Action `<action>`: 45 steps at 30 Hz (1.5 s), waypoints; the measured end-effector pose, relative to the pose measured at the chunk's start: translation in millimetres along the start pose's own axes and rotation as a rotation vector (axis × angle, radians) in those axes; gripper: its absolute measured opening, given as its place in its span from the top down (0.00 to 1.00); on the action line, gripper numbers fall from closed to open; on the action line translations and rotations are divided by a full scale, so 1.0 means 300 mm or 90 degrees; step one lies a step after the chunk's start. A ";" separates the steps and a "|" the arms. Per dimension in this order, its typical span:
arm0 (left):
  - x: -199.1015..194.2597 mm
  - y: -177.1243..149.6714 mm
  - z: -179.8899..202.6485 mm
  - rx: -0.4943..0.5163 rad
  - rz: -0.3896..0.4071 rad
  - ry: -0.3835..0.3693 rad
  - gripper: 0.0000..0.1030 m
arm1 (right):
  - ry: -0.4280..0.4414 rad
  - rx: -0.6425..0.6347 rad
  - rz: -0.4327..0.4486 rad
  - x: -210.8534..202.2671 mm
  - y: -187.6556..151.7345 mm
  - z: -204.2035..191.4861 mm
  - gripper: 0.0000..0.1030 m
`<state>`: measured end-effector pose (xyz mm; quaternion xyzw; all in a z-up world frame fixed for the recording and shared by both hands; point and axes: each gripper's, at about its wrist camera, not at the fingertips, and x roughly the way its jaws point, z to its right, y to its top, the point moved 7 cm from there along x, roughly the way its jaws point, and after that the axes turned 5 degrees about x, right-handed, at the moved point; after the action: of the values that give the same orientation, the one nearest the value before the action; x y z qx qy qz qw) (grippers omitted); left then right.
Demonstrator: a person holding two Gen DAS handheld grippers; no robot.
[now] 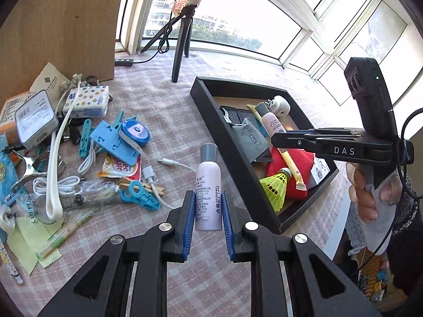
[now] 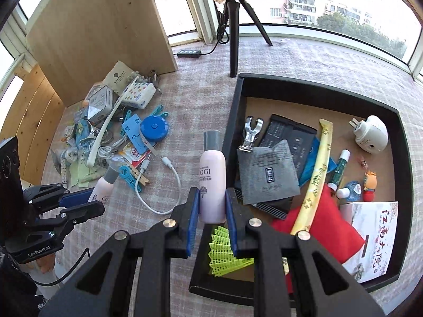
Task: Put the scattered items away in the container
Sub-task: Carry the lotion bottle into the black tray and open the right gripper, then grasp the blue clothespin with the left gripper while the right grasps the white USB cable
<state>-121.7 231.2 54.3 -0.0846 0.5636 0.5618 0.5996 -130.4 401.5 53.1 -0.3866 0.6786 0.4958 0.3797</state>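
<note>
My left gripper (image 1: 208, 212) is shut on a small lilac bottle (image 1: 208, 185) with a grey cap, held above the checked cloth left of the black tray (image 1: 230, 137). My right gripper (image 2: 212, 206) is shut on a pink COGI bottle (image 2: 211, 179) with a grey cap, held over the tray's left wall (image 2: 232, 121). In the left wrist view the right gripper (image 1: 277, 137) reaches over the tray with the pink bottle (image 1: 272, 121). In the right wrist view the left gripper (image 2: 87, 200) holds its bottle (image 2: 101, 187) at the lower left.
A pile of scattered items (image 1: 79, 142) lies at the left: clips, white cables, a blue brush, a tin, a tissue pack. The tray holds a red pouch (image 2: 317, 224), a yellow-green shuttlecock (image 2: 224, 251), a white plug (image 2: 370, 134), sachets. A tripod (image 2: 234, 26) and a wooden board (image 2: 100, 31) stand behind.
</note>
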 end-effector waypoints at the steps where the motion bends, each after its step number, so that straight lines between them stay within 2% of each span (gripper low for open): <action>1: 0.013 0.022 0.027 0.004 0.001 -0.007 0.82 | -0.010 0.014 0.005 -0.015 0.004 0.043 0.81; 7: 0.089 0.148 0.168 0.018 0.011 -0.032 0.82 | -0.073 0.078 0.031 -0.095 0.013 0.270 0.81; 13: 0.153 0.230 0.309 0.043 0.016 -0.061 0.82 | -0.126 0.114 0.045 -0.144 0.014 0.423 0.81; 14: 0.164 0.236 0.331 0.041 0.011 -0.067 0.78 | -0.137 0.108 0.048 -0.147 0.015 0.432 0.80; 15: 0.172 0.239 0.347 0.037 0.008 -0.065 0.63 | -0.151 0.107 0.049 -0.150 0.014 0.440 0.71; 16: 0.170 0.241 0.360 0.037 0.016 -0.060 0.59 | -0.159 0.111 0.052 -0.154 0.013 0.446 0.54; 18: 0.158 0.238 0.381 0.059 0.035 -0.036 0.59 | -0.145 0.111 0.069 -0.167 0.013 0.433 0.51; 20: 0.151 0.228 0.385 0.076 0.032 -0.026 0.59 | -0.140 0.103 0.075 -0.173 0.016 0.410 0.51; 26: 0.103 0.190 0.271 0.048 0.031 0.006 0.59 | -0.108 0.070 0.079 -0.160 0.034 0.310 0.51; 33: 0.027 0.088 0.005 -0.022 0.026 0.064 0.59 | -0.057 0.004 0.056 -0.103 0.023 0.145 0.51; 39: -0.004 -0.033 -0.230 -0.128 0.010 0.088 0.61 | -0.018 -0.083 0.013 -0.012 -0.019 -0.038 0.51; 45: 0.007 -0.110 -0.311 -0.160 -0.009 0.093 0.61 | 0.013 -0.175 -0.041 0.100 -0.097 -0.221 0.51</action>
<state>-151.2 152.1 2.3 -0.2037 0.5304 0.6164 0.5452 -125.3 327.0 29.7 -0.4618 0.5956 0.5673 0.3320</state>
